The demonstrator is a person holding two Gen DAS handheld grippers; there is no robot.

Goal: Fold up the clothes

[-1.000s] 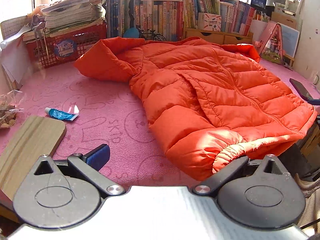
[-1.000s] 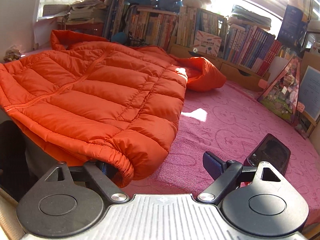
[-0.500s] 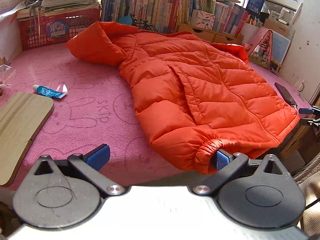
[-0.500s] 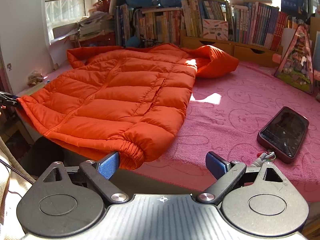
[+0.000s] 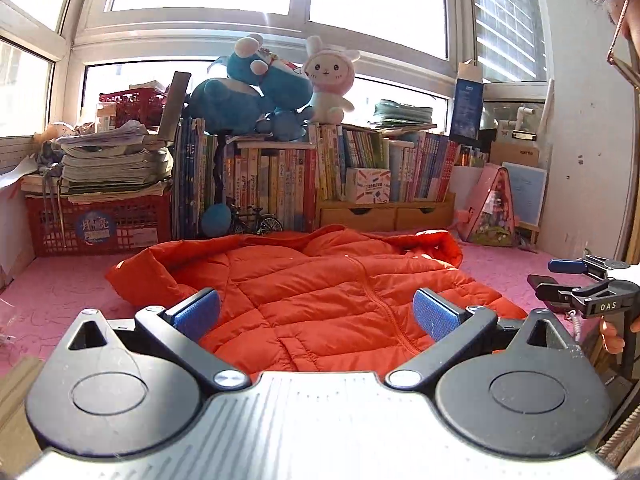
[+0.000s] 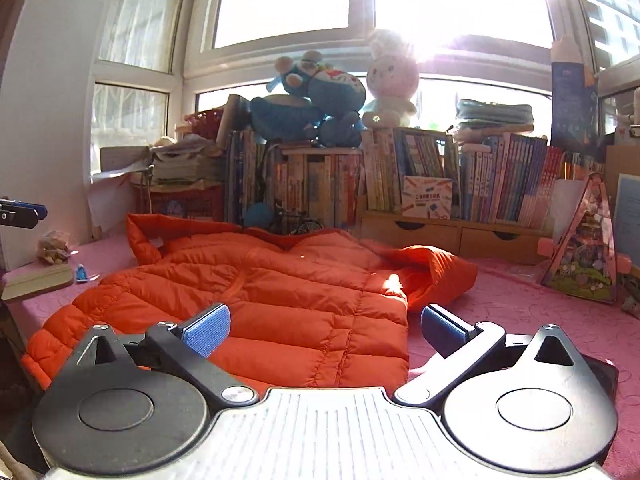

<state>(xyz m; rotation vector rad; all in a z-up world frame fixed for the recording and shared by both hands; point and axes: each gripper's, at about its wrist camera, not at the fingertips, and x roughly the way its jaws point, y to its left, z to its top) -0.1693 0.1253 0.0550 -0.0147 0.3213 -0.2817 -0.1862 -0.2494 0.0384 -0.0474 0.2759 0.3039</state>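
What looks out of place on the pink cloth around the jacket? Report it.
The orange jacket lies unfolded, its hem hanging over the near edge. A dark phone sits close beside it, and a small blue tube lies loose by the wooden board.

A pink embossed cloth covers the table (image 6: 500,304). An orange puffer jacket (image 6: 280,292) lies spread across the middle of the frame. A wooden board (image 6: 38,280) and small blue tube (image 6: 81,273) lie at mid-left, a dark phone (image 6: 600,376) at lower right.
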